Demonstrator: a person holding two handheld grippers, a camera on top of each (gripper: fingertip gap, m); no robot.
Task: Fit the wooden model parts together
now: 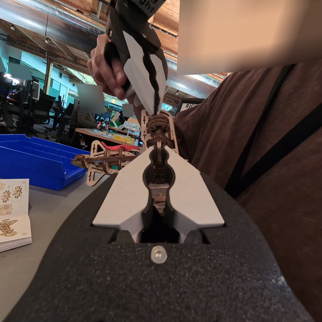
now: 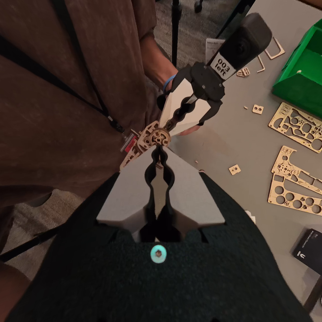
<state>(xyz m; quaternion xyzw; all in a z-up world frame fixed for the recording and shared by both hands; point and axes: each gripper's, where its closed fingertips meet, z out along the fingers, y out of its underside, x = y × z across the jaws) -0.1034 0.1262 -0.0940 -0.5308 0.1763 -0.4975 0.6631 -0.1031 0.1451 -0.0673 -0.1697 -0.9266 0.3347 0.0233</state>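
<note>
A light wooden model [image 1: 106, 161] of laser-cut plates and axles is held in the air over the grey table. My left gripper [image 1: 158, 148] is shut on a thin wooden part of it, which shows between the fingers. A round wooden wheel [image 1: 157, 124] sits at the model's upper end. My right gripper [image 1: 154, 113] comes down from above, its tips closed on the wheel's rim. In the right wrist view my right gripper [image 2: 159, 147] meets the wheel [image 2: 157, 138] at its near edge, and my left gripper [image 2: 169, 129] holds the model from the far side.
A blue bin [image 1: 34, 157] and an instruction booklet [image 1: 14, 210] lie to the left. A green bin [image 2: 299, 73], punched-out wooden sheets [image 2: 296, 125], small loose wooden pieces [image 2: 234, 169] and a black box [image 2: 308, 248] lie on the table [image 2: 226, 139]. The person's brown-clothed body is close behind the model. The gap from one gripper's tips to the other's is roughly 4 centimetres.
</note>
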